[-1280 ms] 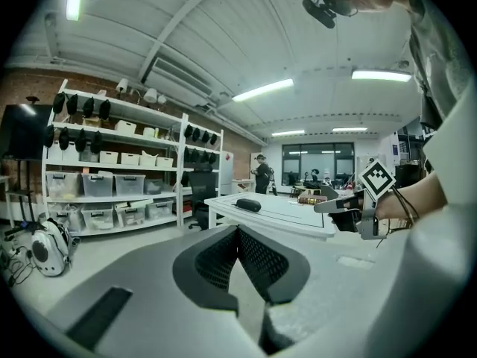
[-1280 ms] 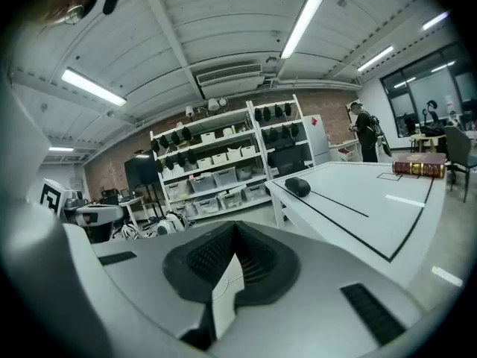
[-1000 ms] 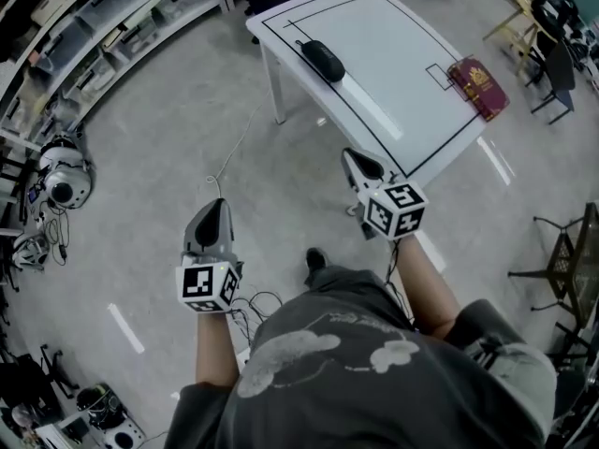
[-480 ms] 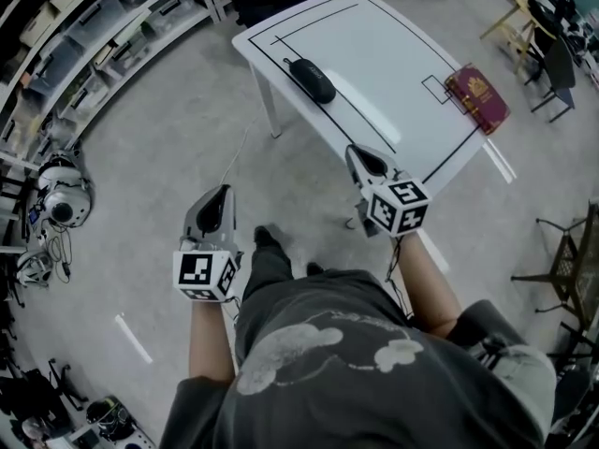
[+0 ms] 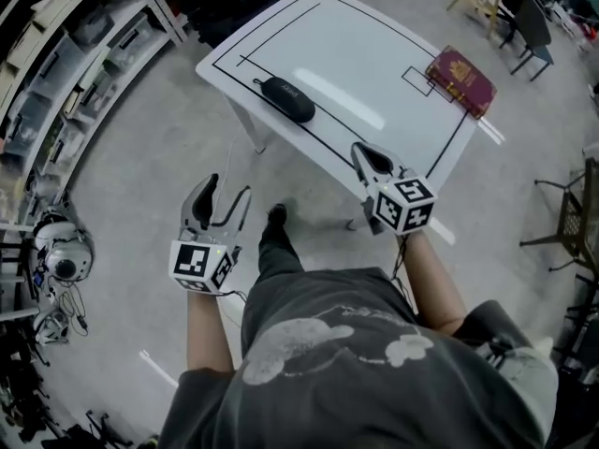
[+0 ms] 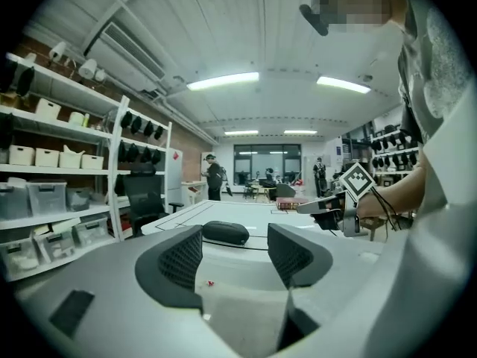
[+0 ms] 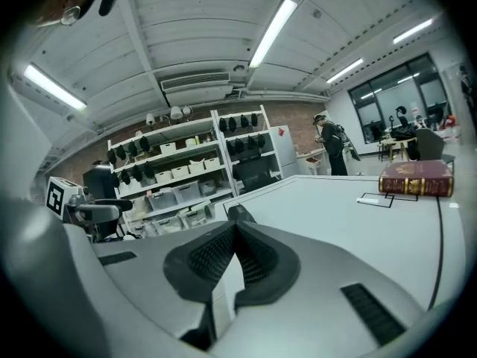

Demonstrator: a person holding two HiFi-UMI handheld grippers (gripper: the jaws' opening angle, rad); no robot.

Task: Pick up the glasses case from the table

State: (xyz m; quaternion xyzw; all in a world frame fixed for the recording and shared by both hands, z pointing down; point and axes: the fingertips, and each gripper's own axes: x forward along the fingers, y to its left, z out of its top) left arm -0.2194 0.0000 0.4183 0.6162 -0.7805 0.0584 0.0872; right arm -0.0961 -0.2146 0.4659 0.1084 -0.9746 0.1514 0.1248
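A black oval glasses case (image 5: 287, 99) lies near the left front edge of the white table (image 5: 374, 54). In the left gripper view the glasses case (image 6: 225, 232) shows ahead, framed between the jaws but well beyond them. My left gripper (image 5: 224, 197) is off the table over the floor, its jaws opening with nothing between them. My right gripper (image 5: 367, 159) hovers at the table's near edge, jaws pressed together and empty; its view shows the glasses case (image 7: 237, 212) just past the tips.
A dark red book (image 5: 460, 80) lies at the table's right side by a small marked square. Shelving with bins (image 5: 65, 73) runs along the left. A chair frame (image 5: 573, 223) stands at the right. Cables and a round device (image 5: 62, 262) lie on the floor.
Both grippers have come closer to the table. The left gripper's jaws, together before, now stand apart. The person has stepped forward, a foot now showing between the grippers.
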